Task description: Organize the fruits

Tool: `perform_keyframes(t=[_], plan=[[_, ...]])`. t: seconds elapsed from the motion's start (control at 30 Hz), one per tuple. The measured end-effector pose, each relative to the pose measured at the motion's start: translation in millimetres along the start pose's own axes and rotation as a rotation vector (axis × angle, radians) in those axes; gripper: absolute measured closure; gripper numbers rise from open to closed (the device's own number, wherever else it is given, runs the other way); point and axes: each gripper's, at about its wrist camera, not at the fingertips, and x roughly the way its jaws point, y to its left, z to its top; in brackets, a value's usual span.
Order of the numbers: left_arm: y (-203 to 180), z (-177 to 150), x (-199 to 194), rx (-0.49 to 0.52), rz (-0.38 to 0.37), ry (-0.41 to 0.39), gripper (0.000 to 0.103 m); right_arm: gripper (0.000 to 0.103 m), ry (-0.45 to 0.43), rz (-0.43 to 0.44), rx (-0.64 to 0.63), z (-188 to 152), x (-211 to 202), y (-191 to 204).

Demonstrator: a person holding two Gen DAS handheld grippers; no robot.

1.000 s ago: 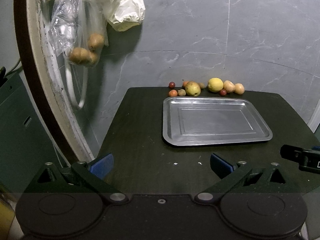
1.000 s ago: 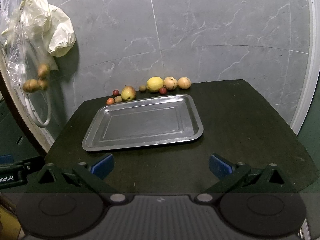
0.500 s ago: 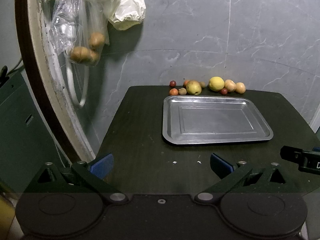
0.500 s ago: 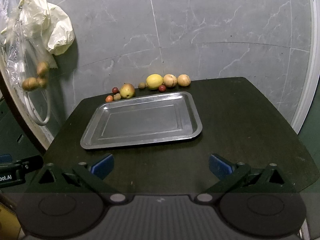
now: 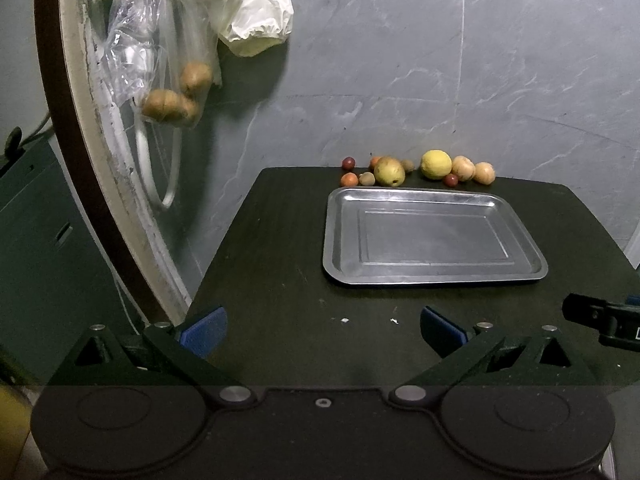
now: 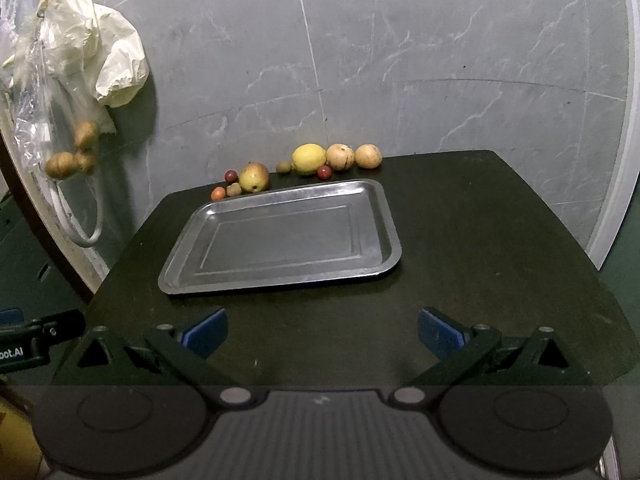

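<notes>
An empty steel tray (image 5: 432, 276) (image 6: 280, 280) lies on the dark table (image 5: 280, 264) (image 6: 480, 240). Behind it, along the wall, sits a row of fruit: a yellow lemon (image 5: 436, 164) (image 6: 308, 159), a yellow-red apple (image 5: 389, 171) (image 6: 253, 177), two tan round fruits (image 5: 474, 170) (image 6: 354, 156), small red and orange ones (image 5: 349, 179) (image 6: 324, 172). My left gripper (image 5: 322, 326) is open over the table's near left part, nothing between its blue pads. My right gripper (image 6: 322, 326) is open near the front edge, also empty.
A clear bag with brown fruits (image 5: 172, 100) (image 6: 68, 156) and a pale crumpled bag (image 5: 248, 12) (image 6: 100, 56) hang on the left wall by a round white frame (image 5: 100, 140). Grey marble wall stands behind the table. The right gripper's body (image 5: 604, 318) shows at the left view's right edge.
Both grippers have drifted slightly; the tray and fruit sit a little higher in both views. Nothing was grasped or moved.
</notes>
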Motion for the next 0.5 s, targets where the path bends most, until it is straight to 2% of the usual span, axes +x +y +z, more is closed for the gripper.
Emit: perform_keyframes(t=[0.5], plan=[[-32.4, -2.0, 2.1, -0.029, 0.064, 0.041, 0.001, 0.000, 0.051, 0.087, -0.067, 4.6, 10.8, -27.1]])
